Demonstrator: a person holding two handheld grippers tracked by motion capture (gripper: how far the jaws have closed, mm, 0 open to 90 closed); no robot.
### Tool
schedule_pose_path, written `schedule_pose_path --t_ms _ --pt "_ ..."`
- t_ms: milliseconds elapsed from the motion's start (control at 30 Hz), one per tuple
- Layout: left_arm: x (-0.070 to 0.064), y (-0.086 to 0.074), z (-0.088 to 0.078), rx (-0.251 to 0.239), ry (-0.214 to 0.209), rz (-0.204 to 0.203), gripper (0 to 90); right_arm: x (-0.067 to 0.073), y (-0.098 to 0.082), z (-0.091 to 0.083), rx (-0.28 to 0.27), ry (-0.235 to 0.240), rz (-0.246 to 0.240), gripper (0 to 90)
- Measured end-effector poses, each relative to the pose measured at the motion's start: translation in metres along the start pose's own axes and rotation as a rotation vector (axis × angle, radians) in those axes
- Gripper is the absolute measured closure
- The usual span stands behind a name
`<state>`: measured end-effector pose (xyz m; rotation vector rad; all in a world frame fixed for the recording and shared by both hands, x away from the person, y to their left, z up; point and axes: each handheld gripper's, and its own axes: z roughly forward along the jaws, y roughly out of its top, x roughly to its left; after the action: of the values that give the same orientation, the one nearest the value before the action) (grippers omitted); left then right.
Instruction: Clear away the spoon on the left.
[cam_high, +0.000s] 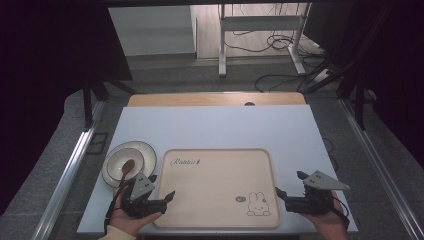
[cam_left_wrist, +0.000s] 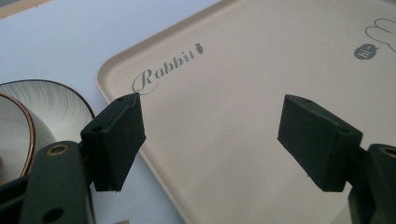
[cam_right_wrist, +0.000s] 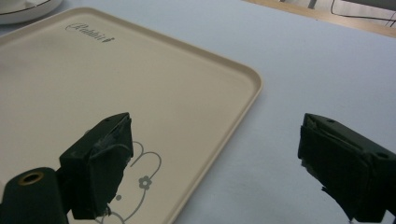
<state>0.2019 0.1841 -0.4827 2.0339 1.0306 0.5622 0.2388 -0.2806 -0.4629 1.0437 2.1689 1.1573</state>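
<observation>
A beige tray (cam_high: 215, 185) printed with "Rabbit" and a bunny drawing lies in the middle of the pale table. Left of it stands a striped plate (cam_high: 145, 155) carrying a small bowl (cam_high: 120, 161) with a brown spoon (cam_high: 127, 167) in it. My left gripper (cam_high: 162, 186) hovers at the tray's near left corner, open, with nothing between its pads. In the left gripper view the left gripper (cam_left_wrist: 210, 135) looks over the tray (cam_left_wrist: 243, 93) beside the plate (cam_left_wrist: 60, 98). My right gripper (cam_high: 289, 183) is open at the tray's near right corner. In the right gripper view the right gripper (cam_right_wrist: 215, 154) straddles the rim of the tray (cam_right_wrist: 116, 79).
A wooden strip (cam_high: 215, 99) runs along the table's far edge. Beyond it stand a white desk frame (cam_high: 260, 30) and loose cables (cam_high: 280, 45) on the floor. Metal rails (cam_high: 70, 170) flank the table on both sides.
</observation>
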Motion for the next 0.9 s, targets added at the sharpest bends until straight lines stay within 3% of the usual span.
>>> schedule_pose_path --t_ms 300,900 --pt "-0.0008 -0.0002 -0.0021 -0.014 -0.025 0.038 22.4 0.0023 -0.0004 0.0015 0.018 0.001 -0.012 11.1" --pt "0.0002 0.0013 -0.0070 -0.018 -0.012 0.045 23.2 0.0028 -0.0002 0.0032 0.033 0.017 -0.005 11.1"
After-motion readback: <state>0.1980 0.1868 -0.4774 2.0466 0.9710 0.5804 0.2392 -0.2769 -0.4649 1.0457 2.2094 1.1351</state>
